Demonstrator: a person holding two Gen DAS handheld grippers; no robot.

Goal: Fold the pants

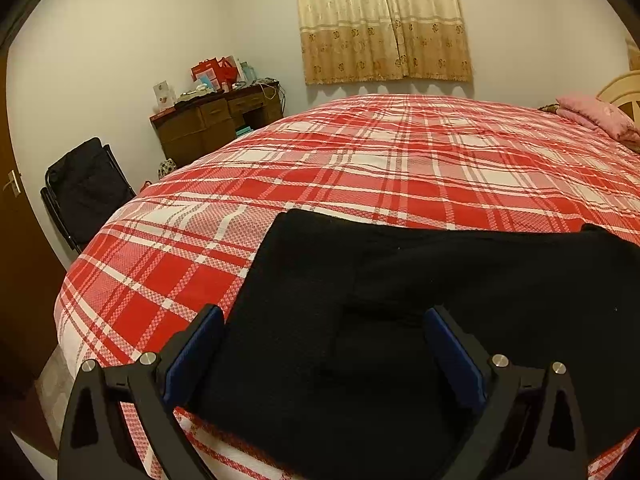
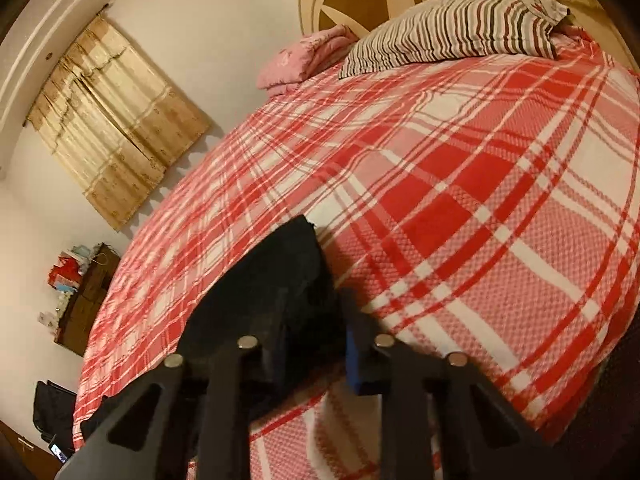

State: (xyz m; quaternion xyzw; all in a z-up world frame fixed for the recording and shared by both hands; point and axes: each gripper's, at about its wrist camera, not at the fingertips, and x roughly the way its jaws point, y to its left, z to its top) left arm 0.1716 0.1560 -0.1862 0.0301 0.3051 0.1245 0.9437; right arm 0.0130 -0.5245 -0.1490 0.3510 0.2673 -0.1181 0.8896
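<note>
Lying folded on one plaid bed [image 1: 360, 168], one black pants [image 1: 400, 280]; left gripper [image 1: 324, 316] spread apart, right gripper [image 2: 316, 308] unclear.

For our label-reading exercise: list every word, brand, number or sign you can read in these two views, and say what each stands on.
No text is readable in either view.
Red boxes on the wooden desk: printing too small and blurred to read.
White card on the same desk: a picture or print, not legible.
Black pants, plaid bedspread, curtain, striped pillow: patterns only, no lettering.
</note>
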